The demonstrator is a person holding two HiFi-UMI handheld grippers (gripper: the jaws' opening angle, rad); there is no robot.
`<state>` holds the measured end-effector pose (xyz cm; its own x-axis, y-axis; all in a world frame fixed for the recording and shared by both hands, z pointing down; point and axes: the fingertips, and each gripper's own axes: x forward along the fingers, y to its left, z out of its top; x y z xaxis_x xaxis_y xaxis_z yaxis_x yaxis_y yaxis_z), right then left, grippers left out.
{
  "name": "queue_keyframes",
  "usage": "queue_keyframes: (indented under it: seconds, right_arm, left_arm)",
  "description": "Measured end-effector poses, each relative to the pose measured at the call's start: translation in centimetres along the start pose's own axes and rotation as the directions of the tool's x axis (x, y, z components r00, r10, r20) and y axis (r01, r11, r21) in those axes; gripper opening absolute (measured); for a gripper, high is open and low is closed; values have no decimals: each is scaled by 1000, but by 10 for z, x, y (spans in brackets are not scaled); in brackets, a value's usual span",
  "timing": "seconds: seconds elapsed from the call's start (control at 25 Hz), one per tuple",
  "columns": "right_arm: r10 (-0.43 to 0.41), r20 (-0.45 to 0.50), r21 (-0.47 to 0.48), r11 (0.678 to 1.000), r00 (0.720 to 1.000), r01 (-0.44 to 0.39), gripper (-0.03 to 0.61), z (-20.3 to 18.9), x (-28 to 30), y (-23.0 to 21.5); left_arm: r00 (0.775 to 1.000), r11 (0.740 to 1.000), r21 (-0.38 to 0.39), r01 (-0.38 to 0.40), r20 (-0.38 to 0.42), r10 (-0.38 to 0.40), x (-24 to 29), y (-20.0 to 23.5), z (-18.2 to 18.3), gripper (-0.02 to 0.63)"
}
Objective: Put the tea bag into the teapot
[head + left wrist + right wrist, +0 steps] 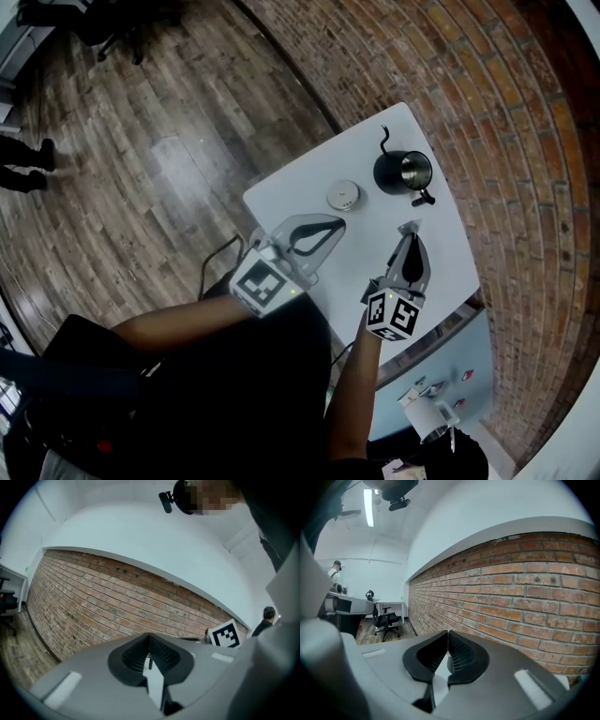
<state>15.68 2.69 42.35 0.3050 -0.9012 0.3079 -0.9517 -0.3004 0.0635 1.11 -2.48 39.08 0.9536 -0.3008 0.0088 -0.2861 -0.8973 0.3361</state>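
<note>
Teapot (403, 173): black, open-topped, thin spout, standing at the far end of the white table (286, 192).
Lid (343, 195): round, white, lying just beside the teapot.
Left gripper (337, 223): jaws closed tip to tip, nothing gripped.
Right gripper (409, 236): jaws pinched together on the tea bag.
Tea bag (410, 226): small pale scrap at the right gripper's tip, near the teapot, outside it.

I count one white table (281, 192), one black teapot (403, 173) and one round white lid (343, 195). There are two grippers, the left gripper (339, 223) and the right gripper (410, 231). One black office chair (386, 619) stands farther off.
</note>
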Motion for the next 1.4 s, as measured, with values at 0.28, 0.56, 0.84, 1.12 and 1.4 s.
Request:
queue_keyframes:
  seconds: [0.28,0.56,0.84,1.12,1.4]
  right_arm:
    - [11,19,-7,1000,1000,-11,5,14,0,-10]
    - [13,31,-5,1000,999,-13,5,18,11,-24]
    - [7,51,11,1000,999,-7,5,25,28,-45]
    - [55,44,19,998,998,-56,5,21,50,-35]
    - [72,46,29,997,996,-73,5,22,71,-34]
  left_arm:
    - [999,1000,-12,-14,-44,14,7,-7,-22,-2]
    - [999,1000,-15,-19,-45,19,21,-6,-20,-2]
    - [999,999,-1,-32,-36,32,36,-2,-13,-2]
    - [996,997,8,-75,-38,75,40,16,-10,-2]
    - [993,995,23,-98,-68,99,47,27,-14,-2]
